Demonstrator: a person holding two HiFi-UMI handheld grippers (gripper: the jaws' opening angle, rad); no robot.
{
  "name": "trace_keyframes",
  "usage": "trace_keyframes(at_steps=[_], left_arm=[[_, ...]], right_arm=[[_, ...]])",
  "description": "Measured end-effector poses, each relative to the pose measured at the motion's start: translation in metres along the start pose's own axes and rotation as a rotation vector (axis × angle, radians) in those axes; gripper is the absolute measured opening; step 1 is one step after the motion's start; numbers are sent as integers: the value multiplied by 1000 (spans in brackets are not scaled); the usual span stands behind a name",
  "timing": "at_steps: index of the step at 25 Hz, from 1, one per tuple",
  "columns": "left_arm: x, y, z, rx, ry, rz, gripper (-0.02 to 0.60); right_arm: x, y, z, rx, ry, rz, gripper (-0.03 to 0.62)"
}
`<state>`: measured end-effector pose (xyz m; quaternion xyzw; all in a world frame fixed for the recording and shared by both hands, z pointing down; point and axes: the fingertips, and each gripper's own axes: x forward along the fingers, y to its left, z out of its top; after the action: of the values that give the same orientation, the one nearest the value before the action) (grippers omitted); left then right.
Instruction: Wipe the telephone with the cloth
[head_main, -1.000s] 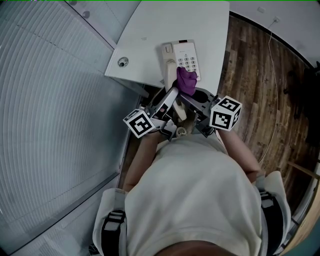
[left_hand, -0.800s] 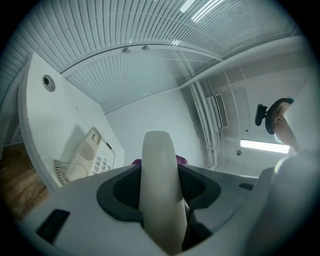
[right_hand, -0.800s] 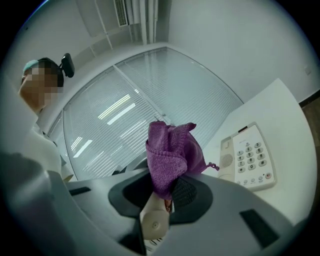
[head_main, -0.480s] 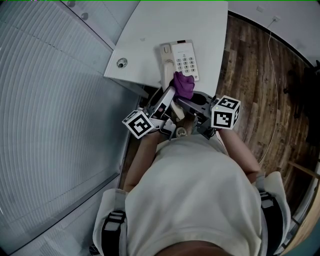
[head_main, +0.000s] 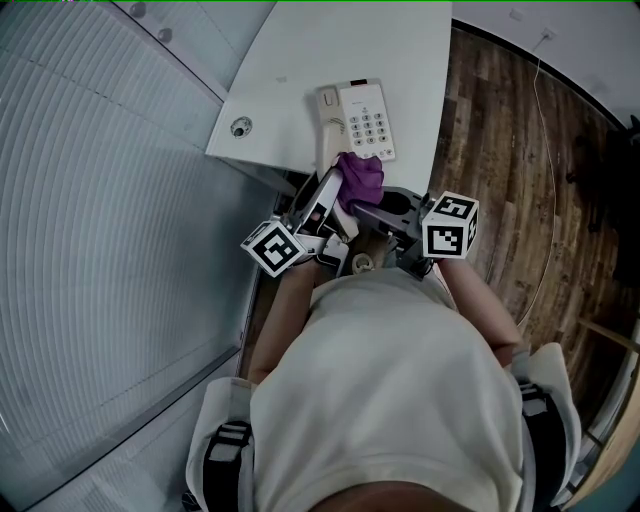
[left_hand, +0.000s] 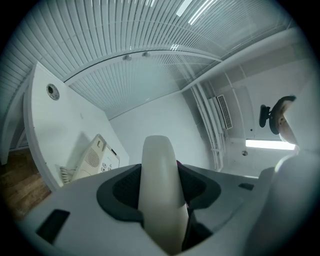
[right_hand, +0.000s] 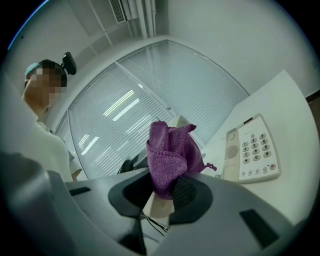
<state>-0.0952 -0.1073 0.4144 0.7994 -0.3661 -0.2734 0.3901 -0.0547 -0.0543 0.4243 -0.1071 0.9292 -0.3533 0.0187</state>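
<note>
- The left gripper (left_hand: 160, 187) has its fingers closed on the cream handset (left_hand: 157, 165). The handset fills the gap between the two dark pads and stands upright out of them.
- The right gripper (right_hand: 162, 192) has its fingers clamped on a bunched purple cloth (right_hand: 170, 152). The cloth rises out of the fingers in a loose fold.
- In the right gripper view, cream plastic of the handset shows just behind the top of the cloth and again below it. The cloth therefore appears to lie against the handset.
- A thin purple strip shows at the right edge of the handset in the left gripper view.
- The telephone base (head_main: 366, 118) lies flat on the white counter (head_main: 330, 50) near its front edge, keypad up. Its cradle side is bare, with the speaker grille exposed.
- A coiled cord (left_hand: 65, 174) lies beside the base on the counter.
- In the head view the two grippers meet just in front of the counter's near edge. The cloth overlaps the near end of the base from that angle.
- Each gripper carries a marker cube, the left (head_main: 276, 246) and the right (head_main: 450, 226), held close to the person's light top (head_main: 390, 380).
- A wooden floor (head_main: 500, 150) lies to the right of the counter, and slatted blinds (head_main: 100, 200) run along the left.
</note>
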Motion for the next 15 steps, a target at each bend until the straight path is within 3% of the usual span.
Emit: trace_keyframes(at_steps=[11,15], left_arm=[[-3,10,17,1,-50,36,224],[-5,11,23,33,-62,38,224]], right_arm=[[-4,-5,-5,0,10,-29,92],[-4,-6,-8,9,17,-27,92]])
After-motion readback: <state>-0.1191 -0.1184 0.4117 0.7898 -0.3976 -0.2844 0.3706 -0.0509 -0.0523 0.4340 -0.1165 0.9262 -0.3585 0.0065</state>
